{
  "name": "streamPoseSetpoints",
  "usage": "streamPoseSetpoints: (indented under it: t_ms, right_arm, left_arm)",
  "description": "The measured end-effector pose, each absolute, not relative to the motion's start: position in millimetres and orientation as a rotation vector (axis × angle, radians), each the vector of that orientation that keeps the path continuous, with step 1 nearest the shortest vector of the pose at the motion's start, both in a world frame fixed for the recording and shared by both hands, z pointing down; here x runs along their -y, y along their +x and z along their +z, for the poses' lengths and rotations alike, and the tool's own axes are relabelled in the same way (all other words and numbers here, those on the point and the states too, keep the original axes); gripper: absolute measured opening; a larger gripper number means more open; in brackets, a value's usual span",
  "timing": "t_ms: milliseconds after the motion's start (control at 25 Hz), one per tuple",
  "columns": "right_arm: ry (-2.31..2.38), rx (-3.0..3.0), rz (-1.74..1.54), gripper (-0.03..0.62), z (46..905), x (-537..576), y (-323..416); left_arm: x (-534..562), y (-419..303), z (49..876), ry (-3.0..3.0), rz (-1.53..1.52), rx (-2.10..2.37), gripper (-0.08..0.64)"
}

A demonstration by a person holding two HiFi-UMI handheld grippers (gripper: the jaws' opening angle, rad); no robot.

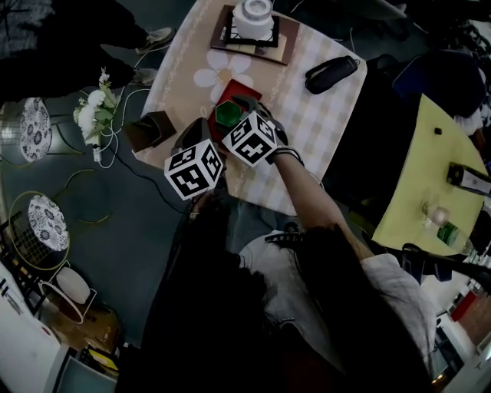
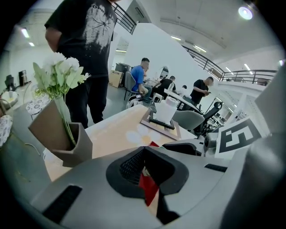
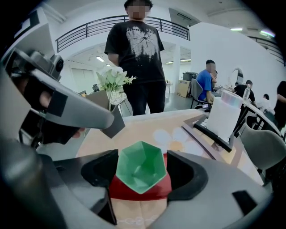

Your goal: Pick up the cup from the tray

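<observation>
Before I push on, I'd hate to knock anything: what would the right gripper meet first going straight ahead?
The right gripper would meet the green cup on the red tray; it sits between the jaws, though contact is unclear.

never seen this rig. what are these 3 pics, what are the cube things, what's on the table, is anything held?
There is no robot here. A person holds a two-jaw gripper in each hand, and the cubes with square markers are part of the grippers.

The head view comes from a camera on the person's head, looking steeply down. The other two come from a camera on each gripper, looking along its jaws.

On the table are a red tray with a green cup on it, a brown vase of flowers, a dark case and a white container at the far end.

The right gripper has a jaw on each side of the cup, seemingly closed on it; the cup sits on the tray. The left gripper is shut and empty, beside the tray.
</observation>
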State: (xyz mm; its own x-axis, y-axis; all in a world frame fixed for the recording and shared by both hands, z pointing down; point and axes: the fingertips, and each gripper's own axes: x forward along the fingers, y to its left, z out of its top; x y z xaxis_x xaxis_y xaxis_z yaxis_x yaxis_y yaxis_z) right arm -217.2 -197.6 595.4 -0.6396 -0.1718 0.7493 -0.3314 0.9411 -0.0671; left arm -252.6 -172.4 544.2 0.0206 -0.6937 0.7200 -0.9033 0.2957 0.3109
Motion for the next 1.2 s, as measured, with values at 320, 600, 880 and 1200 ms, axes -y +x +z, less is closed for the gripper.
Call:
streamPoseSetpoints:
  t_ms: [320,600,880,1200]
  right_arm:
    - [0.346,2.257,0.252,0.316,599,199,-216]
    - [0.385,2.307,0.274,0.314,578,209,-213]
    - [0.479,2.297,0.303,0.314,571,220,-180]
    - [0.619,2.236,0.327,0.314,571,239,-114]
  left_arm:
    - [178,-252,545,1.455,0.306,1.719,0.008]
    - [177,-252,543,1.458,0.338,1.724,0.008]
    - [183,-230,540,1.506,0.364,1.699,0.008]
    - [212,-181,535,1.619,0.385,1.631,0.008]
